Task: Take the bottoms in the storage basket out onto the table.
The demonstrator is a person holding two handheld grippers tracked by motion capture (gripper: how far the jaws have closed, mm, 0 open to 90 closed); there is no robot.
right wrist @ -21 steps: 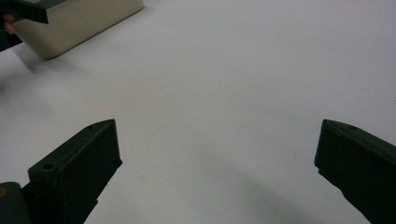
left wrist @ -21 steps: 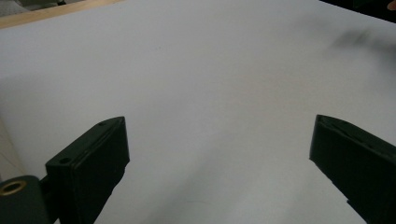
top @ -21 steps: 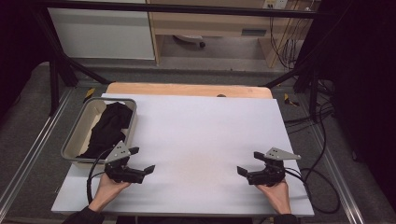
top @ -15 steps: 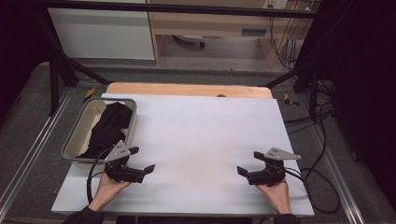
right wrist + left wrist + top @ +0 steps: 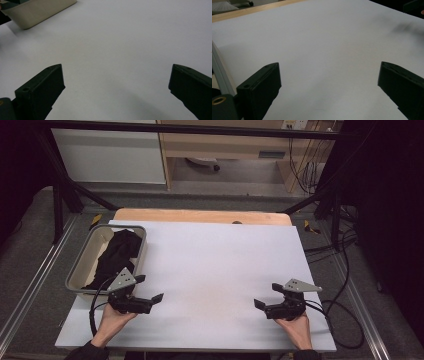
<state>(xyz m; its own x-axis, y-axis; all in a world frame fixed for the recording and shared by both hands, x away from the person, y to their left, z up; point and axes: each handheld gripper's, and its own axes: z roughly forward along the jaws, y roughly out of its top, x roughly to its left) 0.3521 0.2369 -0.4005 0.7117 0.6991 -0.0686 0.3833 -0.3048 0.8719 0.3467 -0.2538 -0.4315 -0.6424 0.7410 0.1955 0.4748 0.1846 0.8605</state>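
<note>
Left gripper [image 5: 150,290] sat lower left of high view, jaws spread wide, nothing between them; person's left hand [image 5: 111,321] behind it; right gripper [image 5: 267,296] lower right, jaws likewise spread and empty, over bare white table [image 5: 220,265]; grippers well apart; black cloth [image 5: 112,257] lay heaped in beige tray [image 5: 80,265] at left edge of table, just beside left gripper; tray corner [image 5: 37,11] showed upper left in right gripper view.
</note>
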